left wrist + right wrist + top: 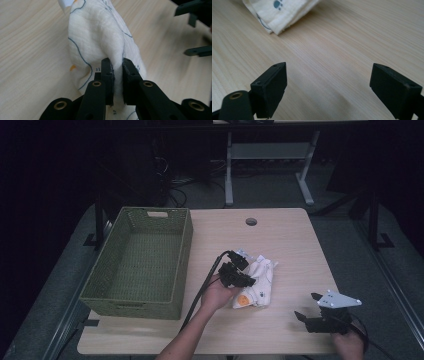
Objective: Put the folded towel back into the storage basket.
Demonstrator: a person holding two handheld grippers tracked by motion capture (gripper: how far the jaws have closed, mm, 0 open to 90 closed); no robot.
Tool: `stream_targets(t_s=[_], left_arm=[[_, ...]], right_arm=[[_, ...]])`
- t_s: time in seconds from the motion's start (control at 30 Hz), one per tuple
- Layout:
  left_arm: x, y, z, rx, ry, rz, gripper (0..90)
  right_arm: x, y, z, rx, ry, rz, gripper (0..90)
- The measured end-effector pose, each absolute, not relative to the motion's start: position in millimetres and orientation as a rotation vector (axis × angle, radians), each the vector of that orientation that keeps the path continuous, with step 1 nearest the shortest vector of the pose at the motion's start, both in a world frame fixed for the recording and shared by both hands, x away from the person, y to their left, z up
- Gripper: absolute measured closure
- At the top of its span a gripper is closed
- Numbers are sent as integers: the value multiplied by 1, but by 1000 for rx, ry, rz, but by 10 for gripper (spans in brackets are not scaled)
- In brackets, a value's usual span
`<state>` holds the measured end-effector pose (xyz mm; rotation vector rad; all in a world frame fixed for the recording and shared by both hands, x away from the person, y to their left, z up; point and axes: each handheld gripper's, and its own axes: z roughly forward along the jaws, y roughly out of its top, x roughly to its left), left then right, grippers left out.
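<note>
Left gripper [117, 75]: jaws pinched on a raised fold of the white cloth [100, 37]. Right gripper [328, 87]: jaws wide, bare worktop [342, 50] between them, cloth beyond.

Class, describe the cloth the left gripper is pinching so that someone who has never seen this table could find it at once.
Start at the light wooden table and find the green woven basket on its left side. Just to the basket's right lies a crumpled cream cloth, a fold of it pinched in the left gripper. It is the one soft thing there, printed with thin blue lines and small orange marks.
</note>
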<state>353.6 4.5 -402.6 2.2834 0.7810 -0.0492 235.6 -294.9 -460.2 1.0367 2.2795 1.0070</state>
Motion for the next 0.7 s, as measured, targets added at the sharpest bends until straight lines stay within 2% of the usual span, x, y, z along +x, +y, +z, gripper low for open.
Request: stream_targets(t_s=[0.3,0.47,0.7], left_arm=[[346,39,-381,2184,797,-104,825],[349,60,-373,2034,811,-281,825],[350,83,-363,1976,831,-328,825]], right_arm=[[235,-290,-460,1036,2276,1017,137],[236,-286,-460,1033,2280,1010,137],[237,-288,-463,1049,2279,1006,137]])
